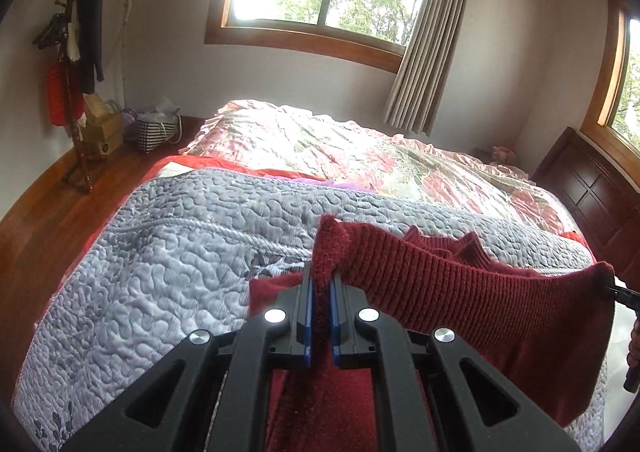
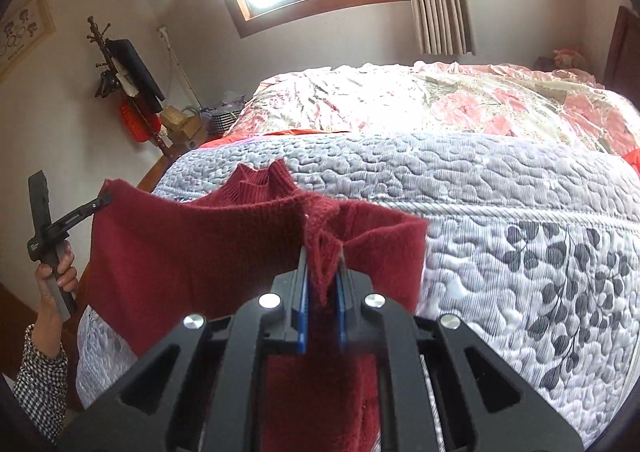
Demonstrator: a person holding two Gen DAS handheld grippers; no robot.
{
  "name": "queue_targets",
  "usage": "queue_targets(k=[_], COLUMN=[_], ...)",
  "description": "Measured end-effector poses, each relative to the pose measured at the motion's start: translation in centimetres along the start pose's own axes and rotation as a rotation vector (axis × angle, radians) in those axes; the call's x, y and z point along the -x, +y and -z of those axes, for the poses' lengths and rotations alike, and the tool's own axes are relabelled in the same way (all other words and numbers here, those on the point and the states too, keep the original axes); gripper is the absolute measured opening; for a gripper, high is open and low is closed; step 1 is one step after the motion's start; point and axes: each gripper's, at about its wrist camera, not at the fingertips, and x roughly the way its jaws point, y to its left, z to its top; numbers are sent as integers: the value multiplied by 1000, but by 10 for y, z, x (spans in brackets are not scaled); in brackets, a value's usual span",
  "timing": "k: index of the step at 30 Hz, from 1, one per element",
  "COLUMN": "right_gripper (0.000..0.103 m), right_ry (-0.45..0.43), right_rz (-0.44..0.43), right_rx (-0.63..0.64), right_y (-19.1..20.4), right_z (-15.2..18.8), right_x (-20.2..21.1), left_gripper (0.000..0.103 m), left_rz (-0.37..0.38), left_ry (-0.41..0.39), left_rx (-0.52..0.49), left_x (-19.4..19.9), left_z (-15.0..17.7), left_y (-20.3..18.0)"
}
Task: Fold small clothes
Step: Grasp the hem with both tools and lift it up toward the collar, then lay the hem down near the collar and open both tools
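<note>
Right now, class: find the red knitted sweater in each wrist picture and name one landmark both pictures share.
Left wrist view: the red sweater fills the lower middle and right, pinched in the left gripper.
Right wrist view: the red sweater spans lower left to centre, pinched in the right gripper.
Shared landmark: the wooden coat stand by the far wall.

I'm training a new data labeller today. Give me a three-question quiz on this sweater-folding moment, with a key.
1. True or false: the dark red knitted sweater lies flat on the grey quilted bedspread.
2. Which grippers are shut on the sweater? A) the left gripper only B) the right gripper only C) both
3. Fill in: the wooden coat stand is in the room's ____.

Key: 1 false, it hangs between the grippers above the bed; 2 C; 3 corner.
</note>
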Motion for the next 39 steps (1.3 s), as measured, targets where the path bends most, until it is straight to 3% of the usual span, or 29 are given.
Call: queue_targets(k=[5,9,15,20,22,26,31,39], right_gripper=[9,9,10,13,18,42,45,51], right_ry=[4,39,119,121,118,99,112,173], right_rz=[33,58,119,97,82,92,48,-23], right_rx=[-35,-62,-104,-159,-171,-166,-124,-66], right_y=[-11,-23,-39,-55,-55,-50,-44,-12], right_z=[-26,-38,-21,-4,-3,1,27,134], right_x=[-32,-68,-121,-138,-133,-106,-57,8], left_gripper=[7,7,8,22,28,59,63,67], left_rz=[-47,-88,-164,-208,-197,-156,-121,-25], left_ry=[4,75,224,273,279,264,274,325], left_rx=[0,24,5,-18,-28,-29,-42,28], left_x=[-33,-72,-131,-151,-148,-122,-70,5], left_z=[-17,-16,14,31,29,24,38,116], left_y=[-3,4,11,15,14,15,30,53])
